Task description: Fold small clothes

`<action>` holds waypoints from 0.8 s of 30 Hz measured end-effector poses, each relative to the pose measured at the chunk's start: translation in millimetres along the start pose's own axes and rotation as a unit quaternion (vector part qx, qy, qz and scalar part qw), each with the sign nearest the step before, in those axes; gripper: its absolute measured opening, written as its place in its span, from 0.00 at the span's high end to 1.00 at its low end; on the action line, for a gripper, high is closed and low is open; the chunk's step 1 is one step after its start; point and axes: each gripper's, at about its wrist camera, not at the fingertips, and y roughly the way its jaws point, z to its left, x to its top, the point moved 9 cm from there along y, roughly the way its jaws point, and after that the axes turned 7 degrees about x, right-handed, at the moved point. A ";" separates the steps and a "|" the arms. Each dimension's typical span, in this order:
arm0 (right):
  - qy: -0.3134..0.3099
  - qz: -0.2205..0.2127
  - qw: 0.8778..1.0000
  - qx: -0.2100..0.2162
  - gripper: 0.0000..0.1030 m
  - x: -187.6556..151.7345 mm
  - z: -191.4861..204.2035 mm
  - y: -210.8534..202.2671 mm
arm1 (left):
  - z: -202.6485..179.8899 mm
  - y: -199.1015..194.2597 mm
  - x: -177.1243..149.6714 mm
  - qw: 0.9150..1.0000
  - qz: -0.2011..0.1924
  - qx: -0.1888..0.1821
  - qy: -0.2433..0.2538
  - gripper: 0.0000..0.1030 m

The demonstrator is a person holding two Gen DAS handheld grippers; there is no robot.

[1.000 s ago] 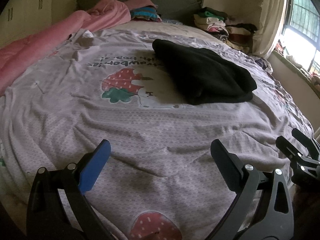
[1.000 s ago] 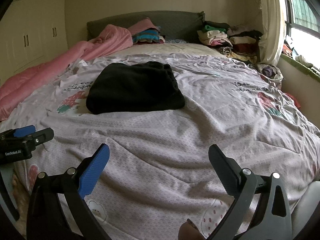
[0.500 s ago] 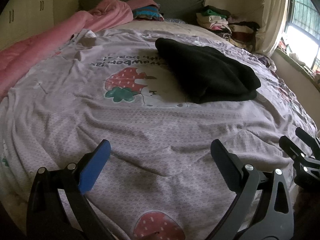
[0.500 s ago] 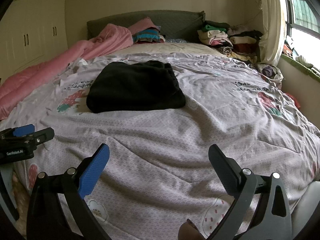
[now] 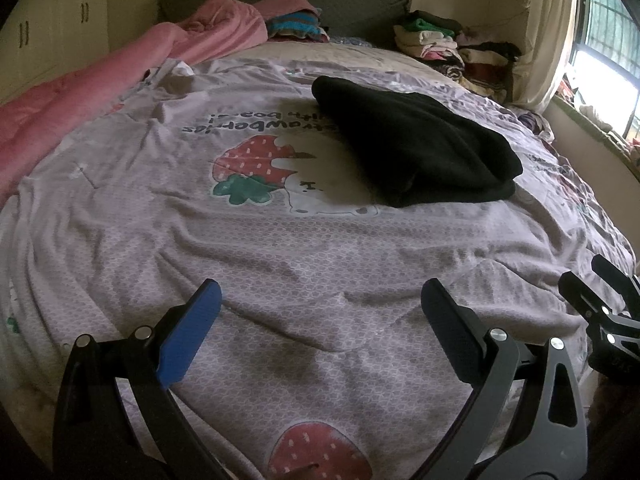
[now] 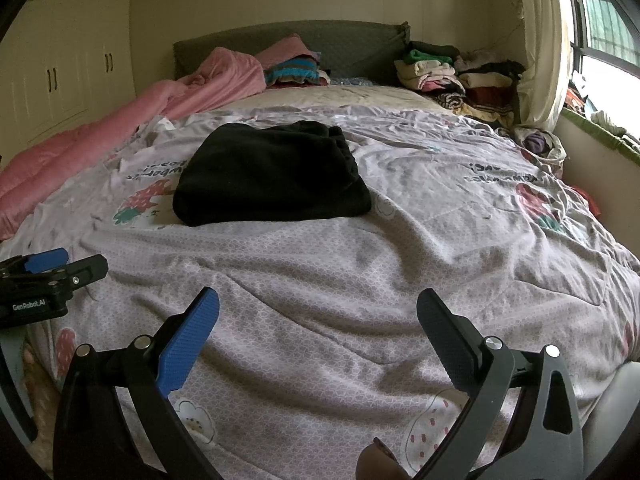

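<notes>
A folded black garment lies on the lilac strawberry-print bedspread, in the middle of the bed; it also shows in the right wrist view. My left gripper is open and empty, low over the near part of the bed, well short of the garment. My right gripper is open and empty too, near the bed's front edge. Each gripper shows at the other view's side: the right one and the left one.
A pink quilt runs along the left side of the bed. Stacks of folded clothes sit at the head, right, beside a curtain and window. A striped pile lies by the headboard. White wardrobes stand at left.
Both grippers have drawn back a little and tilted up, so the garment sits lower in the views. Both stay open and empty. The garment has not moved.
</notes>
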 end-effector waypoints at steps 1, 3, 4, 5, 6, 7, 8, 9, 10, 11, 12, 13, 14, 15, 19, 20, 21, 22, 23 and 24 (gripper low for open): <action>0.000 0.000 1.000 0.000 0.04 0.1 0.0 0.1 | 0.3 0.0 0.1 1.000 -0.001 0.000 0.000 0.09; 0.000 0.000 1.000 0.000 0.04 0.0 0.1 0.1 | 0.7 -0.2 0.6 1.000 -0.001 -0.002 0.000 0.09; 0.000 0.000 1.000 0.000 0.04 0.0 0.3 0.3 | 1.2 -0.2 0.7 1.000 -0.002 -0.002 0.000 0.09; -0.001 0.002 1.000 0.001 0.04 -0.5 0.4 0.2 | 1.6 0.2 0.7 1.000 -0.001 -0.002 0.000 0.09; -0.001 0.002 1.000 0.001 0.04 -1.1 0.3 0.0 | 0.9 -0.3 0.6 1.000 -0.001 -0.002 0.000 0.09; 0.000 0.003 1.000 0.001 0.04 -1.0 0.8 0.0 | 1.4 0.0 0.5 1.000 -0.001 -0.002 -0.001 0.09; -0.001 0.002 1.000 0.001 0.04 -1.0 0.9 0.0 | 1.7 0.0 0.6 1.000 -0.001 -0.001 -0.001 0.09; -0.001 0.003 1.000 0.001 0.04 -1.0 1.0 0.1 | 2.0 -0.1 0.6 1.000 -0.001 -0.003 -0.001 0.09; -0.001 0.002 1.000 0.001 0.04 -0.8 1.0 0.1 | 0.8 -0.2 0.7 1.000 -0.001 -0.004 -0.001 0.09; -0.001 0.002 1.000 0.001 0.04 -0.8 1.0 0.1 | 1.1 -0.3 0.8 1.000 -0.001 -0.004 -0.002 0.09; -0.001 0.003 1.000 0.000 0.04 -0.9 1.1 0.2 | 1.1 -0.5 0.6 1.000 0.000 -0.003 -0.002 0.09; -0.001 0.003 1.000 0.000 0.04 -1.0 1.1 0.2 | 1.4 -0.6 0.6 1.000 0.000 -0.003 -0.003 0.09; -0.001 0.003 1.000 0.001 0.04 -1.1 1.0 0.0 | 1.2 -0.8 0.4 1.000 0.000 -0.003 -0.002 0.09; -0.001 0.002 1.000 0.001 0.04 -0.9 1.1 0.1 | 1.4 -0.7 0.3 1.000 0.001 -0.002 -0.002 0.09; -0.001 0.002 1.000 0.000 0.04 -0.9 1.2 0.1 | 2.3 -0.8 -1.6 1.000 0.004 0.002 -0.003 0.09; -0.001 0.002 1.000 0.000 0.04 -1.0 0.8 -0.1 | 2.2 -0.9 -2.0 1.000 0.005 0.001 -0.004 0.09; 0.000 0.002 1.000 -0.002 0.04 -0.6 0.8 -0.1 | 2.5 -0.8 -2.2 1.000 0.006 -0.001 -0.005 0.09; 0.002 0.000 1.000 -0.005 0.04 -0.2 -0.4 -0.7 | 2.9 -0.5 -2.3 1.000 0.007 -0.002 -0.007 0.09; 0.006 0.000 1.000 -0.008 0.04 0.7 -1.5 -0.7 | 3.5 -0.7 -2.8 1.000 0.007 -0.003 -0.008 0.09; 0.010 -0.002 1.000 -0.015 0.04 1.4 -4.4 -1.6 | 3.9 -0.1 -2.5 1.000 0.008 -0.004 -0.009 0.09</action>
